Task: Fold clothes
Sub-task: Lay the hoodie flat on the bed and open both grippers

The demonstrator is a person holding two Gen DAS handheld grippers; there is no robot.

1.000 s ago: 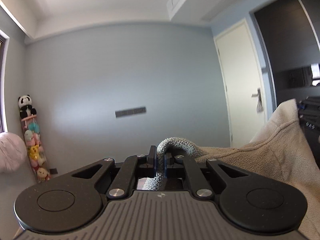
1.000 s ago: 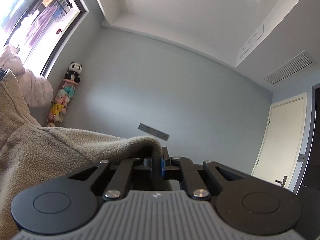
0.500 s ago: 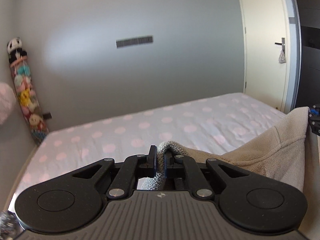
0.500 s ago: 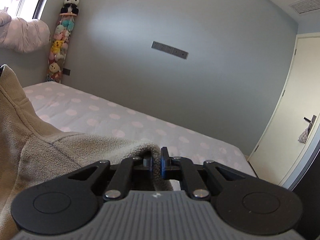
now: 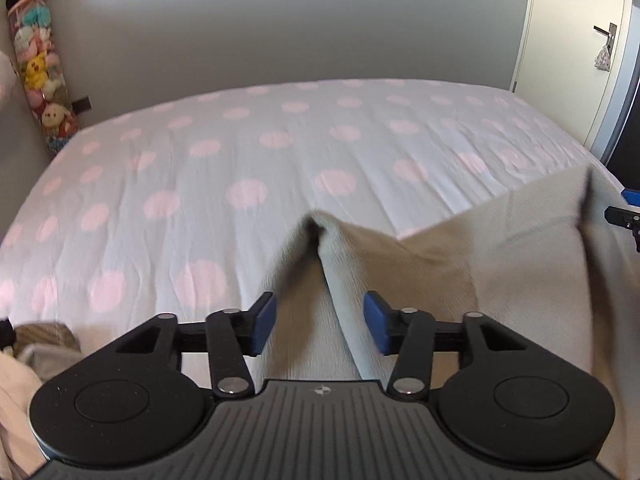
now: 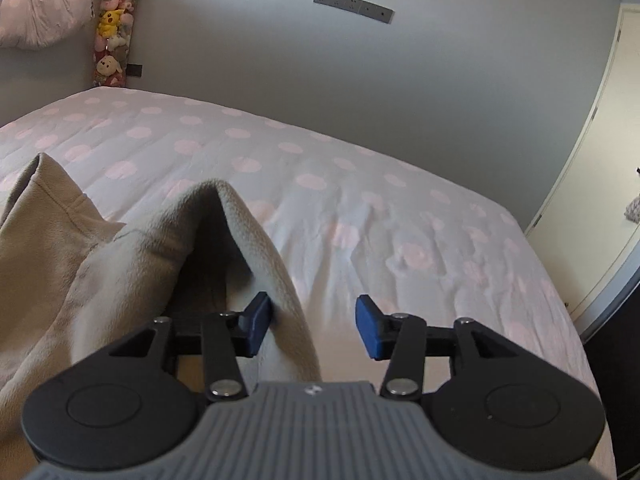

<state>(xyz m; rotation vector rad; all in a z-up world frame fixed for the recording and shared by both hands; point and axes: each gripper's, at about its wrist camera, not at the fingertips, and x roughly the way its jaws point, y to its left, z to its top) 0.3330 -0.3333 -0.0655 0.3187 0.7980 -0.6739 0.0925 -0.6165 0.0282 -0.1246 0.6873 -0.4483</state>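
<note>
A beige fleece garment [image 5: 460, 264] lies on the bed, its edge running between my open left gripper's [image 5: 320, 322] blue pads [image 5: 264, 320], not pinched. In the right wrist view the same garment [image 6: 132, 264] bunches up at the left, with a fold rising beside the left pad [image 6: 256, 322] of my open right gripper [image 6: 312, 326]. The jaws of both grippers stand wide apart. A tip of the right gripper shows at the right edge of the left wrist view [image 5: 626, 216].
The bed has a white sheet with pink dots [image 5: 248, 160]. A grey wall stands behind it. A column of plush toys [image 5: 36, 64] hangs in the left corner. A door [image 5: 576, 40] is at the right. More clothing [image 5: 36, 344] lies at the lower left.
Both grippers tilted down from the wall towards the bed and lowered the garment. Both opened and let go of the fleece edges they pinched.
</note>
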